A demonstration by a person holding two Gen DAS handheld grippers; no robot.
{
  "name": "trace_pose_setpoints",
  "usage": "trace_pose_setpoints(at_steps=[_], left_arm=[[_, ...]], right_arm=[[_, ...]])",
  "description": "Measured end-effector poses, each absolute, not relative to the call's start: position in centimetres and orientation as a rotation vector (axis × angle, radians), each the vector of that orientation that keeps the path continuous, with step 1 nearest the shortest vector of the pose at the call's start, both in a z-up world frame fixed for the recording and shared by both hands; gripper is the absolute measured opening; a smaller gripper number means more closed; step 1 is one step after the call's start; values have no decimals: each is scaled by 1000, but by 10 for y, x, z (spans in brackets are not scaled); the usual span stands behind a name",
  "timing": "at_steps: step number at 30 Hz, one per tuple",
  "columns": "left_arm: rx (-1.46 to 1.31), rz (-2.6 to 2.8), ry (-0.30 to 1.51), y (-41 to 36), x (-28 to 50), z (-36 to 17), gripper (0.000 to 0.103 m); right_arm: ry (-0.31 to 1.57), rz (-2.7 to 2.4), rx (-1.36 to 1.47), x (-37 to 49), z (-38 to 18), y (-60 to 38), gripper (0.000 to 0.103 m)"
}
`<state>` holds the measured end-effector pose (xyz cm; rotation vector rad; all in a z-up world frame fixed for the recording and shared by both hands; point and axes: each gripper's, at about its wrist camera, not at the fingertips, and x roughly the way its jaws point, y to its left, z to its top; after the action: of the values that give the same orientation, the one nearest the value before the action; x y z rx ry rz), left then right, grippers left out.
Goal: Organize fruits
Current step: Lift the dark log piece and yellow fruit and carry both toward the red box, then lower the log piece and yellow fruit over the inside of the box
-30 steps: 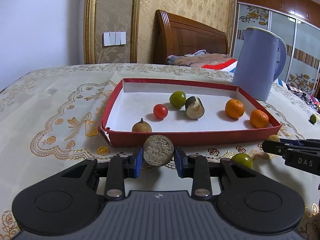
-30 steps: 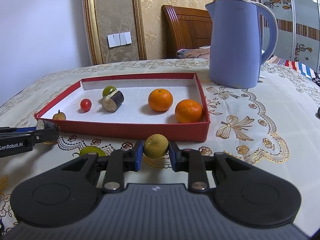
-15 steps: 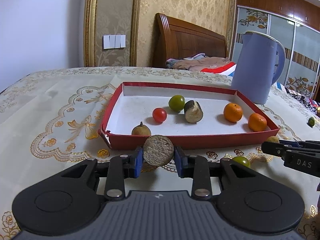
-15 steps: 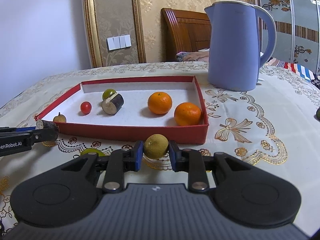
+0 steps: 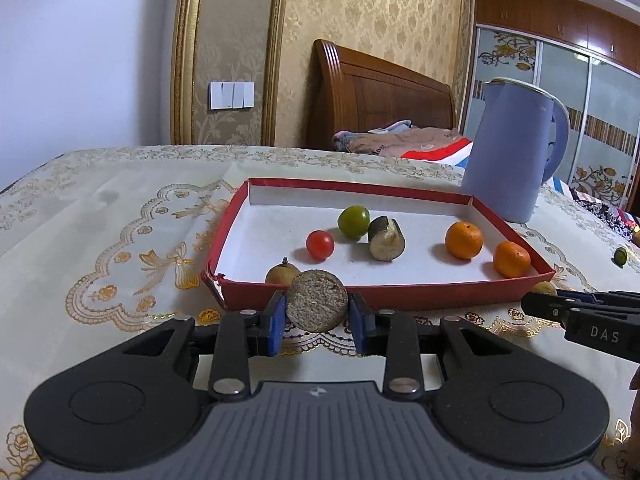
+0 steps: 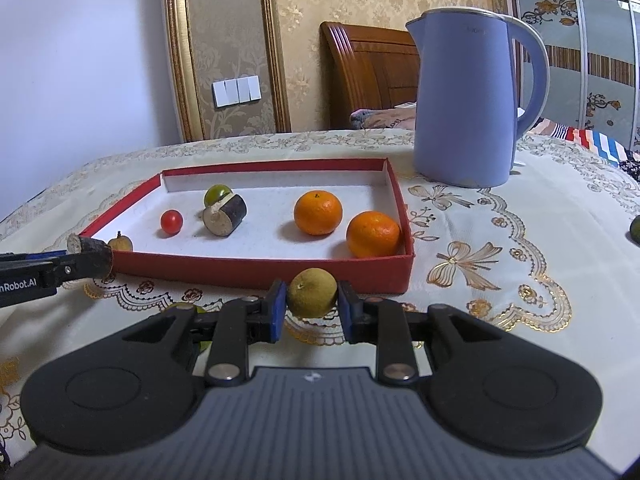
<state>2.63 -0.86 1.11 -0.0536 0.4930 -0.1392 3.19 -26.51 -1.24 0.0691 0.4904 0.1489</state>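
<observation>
My left gripper (image 5: pixel 317 312) is shut on a short dark stalk piece (image 5: pixel 317 300) whose round cut face points at me, just in front of the red tray (image 5: pixel 400 300). My right gripper (image 6: pixel 312 308) is shut on a small brownish round fruit (image 6: pixel 312 293), held before the tray's (image 6: pixel 240 270) front wall. Inside the tray lie a cherry tomato (image 5: pixel 320 245), a green fruit (image 5: pixel 353 221), another stalk piece (image 5: pixel 386 239), two oranges (image 5: pixel 464 240) and a brown fruit (image 5: pixel 280 274) at the near left corner. Each gripper also shows at the edge of the other's view.
A blue kettle (image 6: pixel 464 100) stands behind the tray's right end. A small green fruit (image 5: pixel 621 257) lies on the embroidered cloth far right, and another green fruit (image 6: pixel 188 308) peeks out under my right gripper. A bed and wardrobe are beyond the table.
</observation>
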Motion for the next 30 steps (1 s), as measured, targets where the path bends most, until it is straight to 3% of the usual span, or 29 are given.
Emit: trace_pose_setpoints(at_steps=[30], left_arm=[[-59,-120,505,-21,61,27,32]], right_arm=[[494,165,54,77,12,-231,26]])
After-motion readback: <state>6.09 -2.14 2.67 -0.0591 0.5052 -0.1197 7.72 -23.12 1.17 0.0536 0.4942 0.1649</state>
